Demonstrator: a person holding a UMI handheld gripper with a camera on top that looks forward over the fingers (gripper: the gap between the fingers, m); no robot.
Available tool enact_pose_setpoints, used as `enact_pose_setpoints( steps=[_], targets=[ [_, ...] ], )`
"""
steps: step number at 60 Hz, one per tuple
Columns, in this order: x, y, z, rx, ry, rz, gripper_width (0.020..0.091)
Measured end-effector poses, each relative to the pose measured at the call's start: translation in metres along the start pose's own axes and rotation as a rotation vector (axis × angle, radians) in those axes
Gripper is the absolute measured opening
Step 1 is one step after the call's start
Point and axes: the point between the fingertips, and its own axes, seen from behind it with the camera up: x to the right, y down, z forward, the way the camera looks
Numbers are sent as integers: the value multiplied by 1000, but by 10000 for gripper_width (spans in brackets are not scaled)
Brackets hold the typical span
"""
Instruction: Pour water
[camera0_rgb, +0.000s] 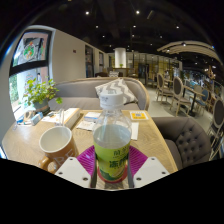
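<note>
Bottle (112, 140) gripped btwn fingers (83, 160)

There is a single view, from a wide-angle camera riding on the gripper (111, 168) and looking forward along its two fingers, which show at the bottom of the frame. It sits low and very close to a bottle (112, 135) filling the lower centre, just above a wooden table (22, 140). Beyond, it faces level into a café room, with ceiling lights across the top.
</note>
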Motion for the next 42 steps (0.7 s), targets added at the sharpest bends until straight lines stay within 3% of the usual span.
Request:
enact_pose_setpoints(
  steps=[11, 22, 24, 31, 42],
  targets=[
    [7, -1, 4, 3, 2, -4, 432],
    [5, 2, 1, -21, -1, -3, 531],
    [5, 4, 0, -41, -1, 3, 582],
    [4, 9, -19, -108, 11, 8, 862],
    [1, 1, -80, -175, 83, 3, 851]
  ],
)
